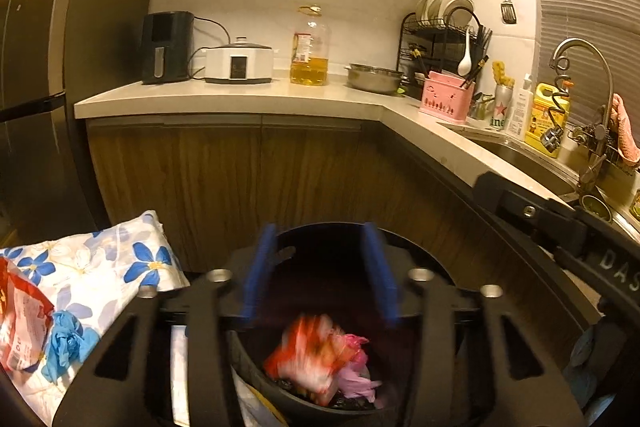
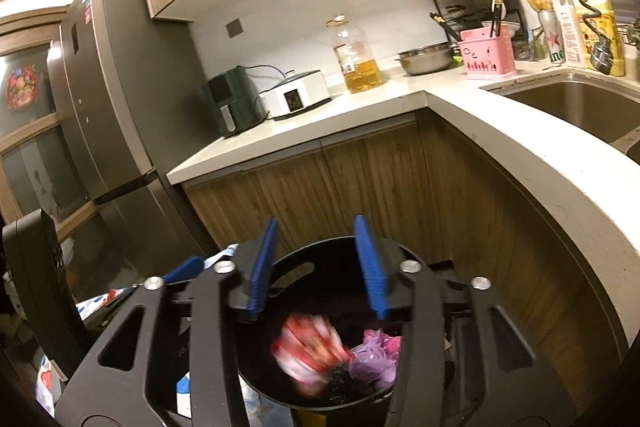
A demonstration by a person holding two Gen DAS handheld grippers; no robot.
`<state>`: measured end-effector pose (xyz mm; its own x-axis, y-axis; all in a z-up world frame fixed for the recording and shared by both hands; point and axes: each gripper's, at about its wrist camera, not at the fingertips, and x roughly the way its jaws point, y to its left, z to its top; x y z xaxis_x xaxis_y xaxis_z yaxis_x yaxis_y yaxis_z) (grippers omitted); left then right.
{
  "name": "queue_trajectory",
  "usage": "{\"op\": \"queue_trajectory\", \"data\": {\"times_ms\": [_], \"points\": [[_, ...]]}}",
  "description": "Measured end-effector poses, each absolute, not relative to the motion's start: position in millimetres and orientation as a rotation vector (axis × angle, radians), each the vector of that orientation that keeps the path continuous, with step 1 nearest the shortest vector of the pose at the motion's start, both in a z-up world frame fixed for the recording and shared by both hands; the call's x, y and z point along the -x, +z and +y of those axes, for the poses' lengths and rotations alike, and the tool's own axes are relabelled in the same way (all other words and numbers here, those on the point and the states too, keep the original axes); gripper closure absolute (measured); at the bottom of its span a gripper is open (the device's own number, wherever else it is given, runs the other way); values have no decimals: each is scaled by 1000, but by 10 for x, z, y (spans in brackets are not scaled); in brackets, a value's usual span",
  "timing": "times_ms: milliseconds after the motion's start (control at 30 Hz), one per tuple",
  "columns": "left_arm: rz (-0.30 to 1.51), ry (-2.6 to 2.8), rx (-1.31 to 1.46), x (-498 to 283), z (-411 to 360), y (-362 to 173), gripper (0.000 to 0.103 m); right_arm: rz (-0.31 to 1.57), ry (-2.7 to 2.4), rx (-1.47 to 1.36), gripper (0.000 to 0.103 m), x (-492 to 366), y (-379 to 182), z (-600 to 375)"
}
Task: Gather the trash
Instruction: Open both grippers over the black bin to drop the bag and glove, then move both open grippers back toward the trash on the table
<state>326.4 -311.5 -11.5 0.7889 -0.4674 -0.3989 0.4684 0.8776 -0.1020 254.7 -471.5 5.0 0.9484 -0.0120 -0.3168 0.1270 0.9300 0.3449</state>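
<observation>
An L-shaped kitchen desk (image 2: 400,95) is seen running along wood-fronted cabinets, with a tall grey refrigerator (image 2: 108,115) at its far left end and a steel sink (image 2: 568,103) set into its right-hand run. On the desk are ranged a dark air fryer (image 1: 166,47), a white cooker (image 1: 239,63), a large oil bottle (image 1: 310,47), a steel bowl (image 1: 374,78), a pink utensil caddy (image 1: 447,101) and a black dish rack (image 1: 444,35). Below the desk edge, a round black trash bin (image 1: 316,243) is placed on the floor, directly under both grippers. A floral blue-and-white cloth (image 1: 100,267) is spread to the left of the bin, with a red snack packet (image 1: 20,323) and a crumpled blue glove (image 1: 66,347) lying on it. Inside the bin, a red-and-white wrapper (image 1: 308,355) is shown blurred beside a pink plastic bag (image 1: 360,371). The left gripper (image 1: 320,267) is held above the bin with its blue jaws spread and nothing between them. The right gripper (image 2: 320,263) is likewise held over the bin mouth, jaws parted and empty.
</observation>
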Motion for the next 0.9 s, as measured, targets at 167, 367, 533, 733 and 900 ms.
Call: {"op": "queue_trajectory", "data": {"times_ms": [167,367,533,733,900], "points": [[419,-451,-2,-3239,-3006,-129,29,339,-100,-369,36,-2497,-19,-4701],[399,-372,-23,-3121,-2816,-137,17,364,-128,-347,24,-2404,-92,-4591],[388,-321,-32,-2984,-2678,-142,15,377,-150,-292,18,-2300,-106,-4416],[372,-260,-31,-2801,-2465,-133,15,367,-164,-267,15,-2141,-86,-4260],[388,-214,7,-2662,-2221,-161,15,368,-179,-257,13,-2014,-117,-4135]]}}
